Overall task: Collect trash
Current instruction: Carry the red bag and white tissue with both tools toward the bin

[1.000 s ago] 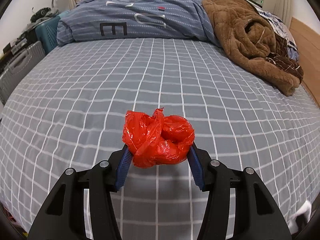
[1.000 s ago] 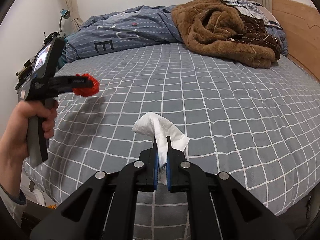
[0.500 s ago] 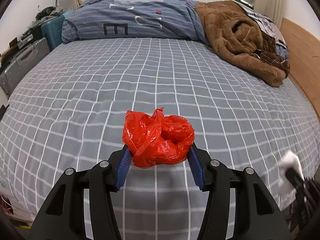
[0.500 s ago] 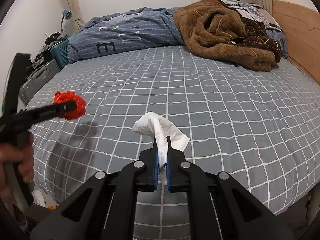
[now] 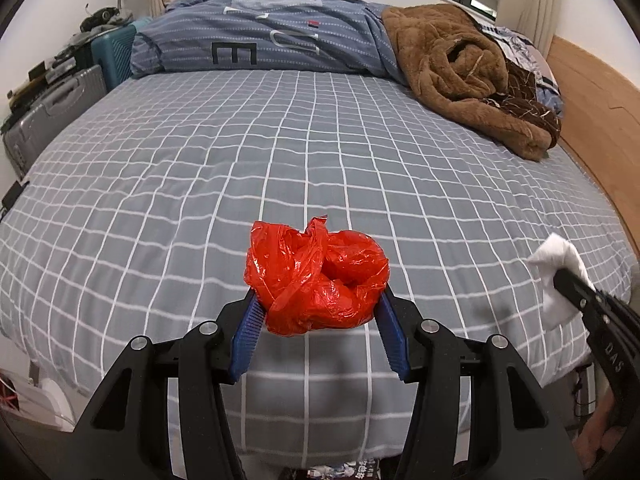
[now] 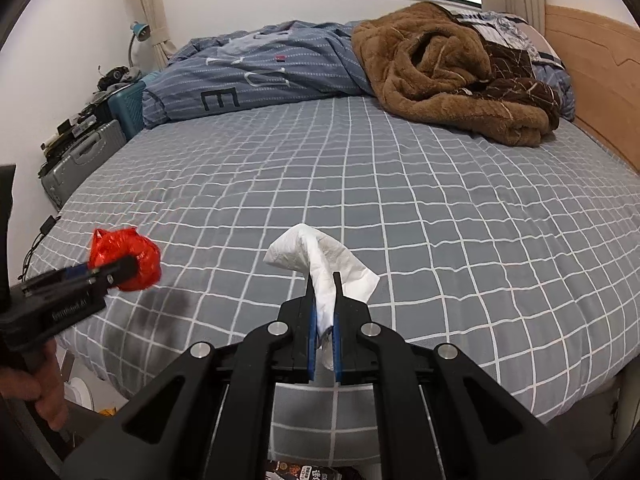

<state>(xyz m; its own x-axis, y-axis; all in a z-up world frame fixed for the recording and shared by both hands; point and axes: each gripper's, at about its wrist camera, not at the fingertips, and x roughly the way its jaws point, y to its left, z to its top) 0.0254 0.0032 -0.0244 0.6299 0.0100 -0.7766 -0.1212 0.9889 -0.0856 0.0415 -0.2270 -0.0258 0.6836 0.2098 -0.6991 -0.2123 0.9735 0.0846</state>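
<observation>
Red crinkled plastic fills the near middle of my left wrist view: the red plastic bag [image 5: 318, 278], bunched into a ball, is pinched between the blue pads [image 5: 245, 332] of my left hand-held gripper [image 5: 318, 320], which is closed on its lower half, holding it above the near edge of the bed [image 5: 280, 152]. At the right edge, my right hand-held gripper [image 5: 560, 280] pokes in with the white tissue [image 5: 556, 256]. Far across the grey checked sheet lie the blue duvet [image 5: 260, 36] and the brown blanket [image 5: 460, 64].

In my right wrist view the right hand-held gripper is pressed nearly together on the tissue, whose loose top flops out above the fingers [image 6: 310, 304] while its tail hangs between them. To the left, my left hand-held gripper shows with the bag at its tip, clear of the sheet. A grey suitcase [image 6: 80, 160] stands at the far left beside the bed.

Both pieces look secured, so I judge the step in hand is carrying them to a bin, which I cannot see here. To do it well I should keep both squeezes steady, move smoothly so the tissue's thin fold does not slip out, and keep the two grippers apart. The bag is springy and could pop free if I loosen.
</observation>
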